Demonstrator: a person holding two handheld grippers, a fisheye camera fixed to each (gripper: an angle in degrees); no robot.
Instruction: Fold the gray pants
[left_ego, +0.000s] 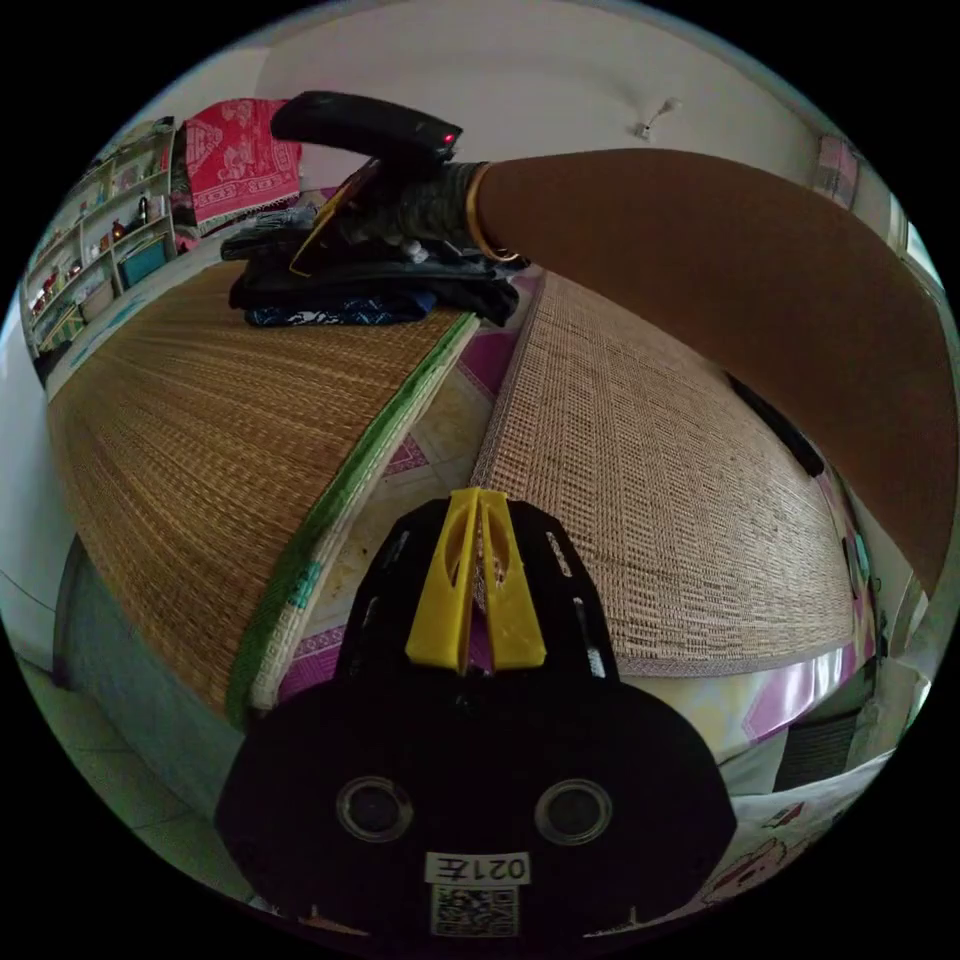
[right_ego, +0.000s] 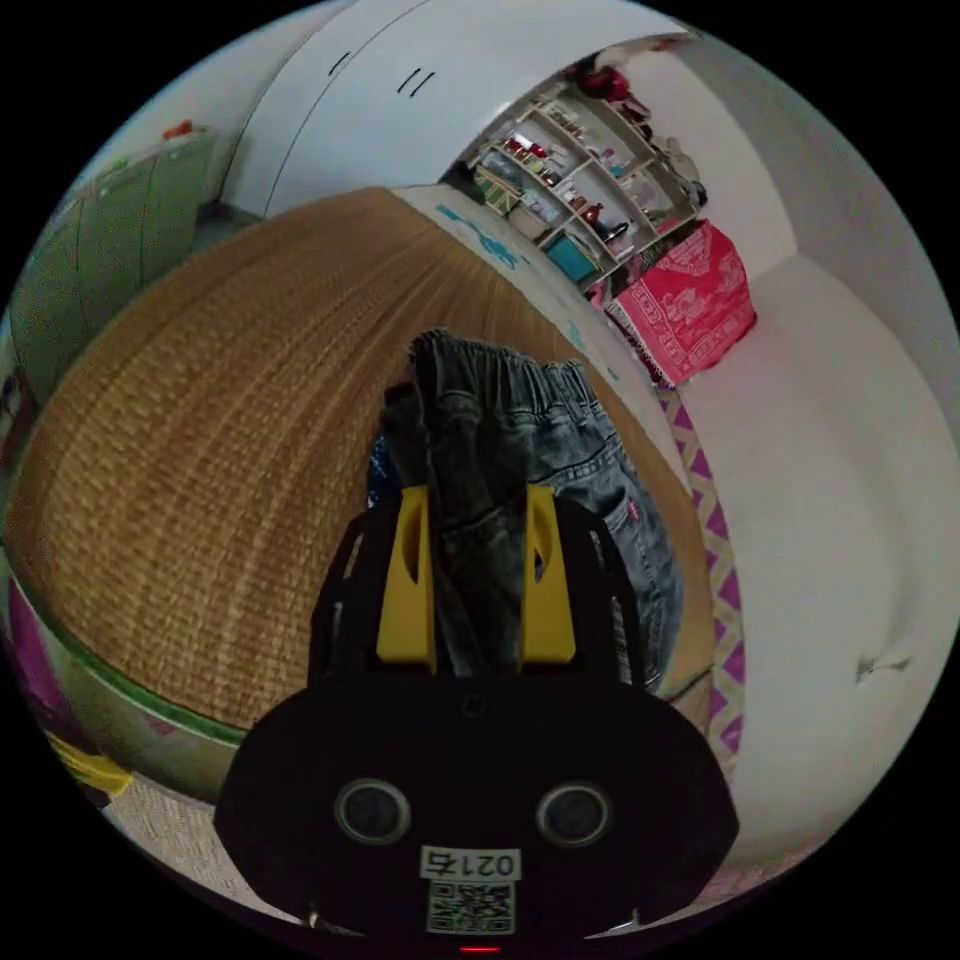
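The gray pants (right_ego: 590, 450) lie folded on a woven mat (right_ego: 220, 450), elastic waistband at the far end. My right gripper (right_ego: 478, 495) is shut on a bunched fold of them, and the cloth fills the gap between its yellow jaws. In the left gripper view the right gripper (left_ego: 365, 125) rests on the pile of dark clothes (left_ego: 400, 275), held by a person's hand, with the forearm (left_ego: 720, 260) crossing the view. Under the dark pile lies a blue patterned garment (left_ego: 330, 315). My left gripper (left_ego: 478, 497) hovers over the gap between two mats, shut with nothing in it.
A green-edged mat (left_ego: 200, 430) lies beside a second woven mat (left_ego: 660, 480), with patterned flooring (left_ego: 440, 420) between them. Shelves (left_ego: 90, 260) with small items and a red patterned cloth (left_ego: 240, 160) stand behind the pile. A white wardrobe (right_ego: 400, 110) is at the far side.
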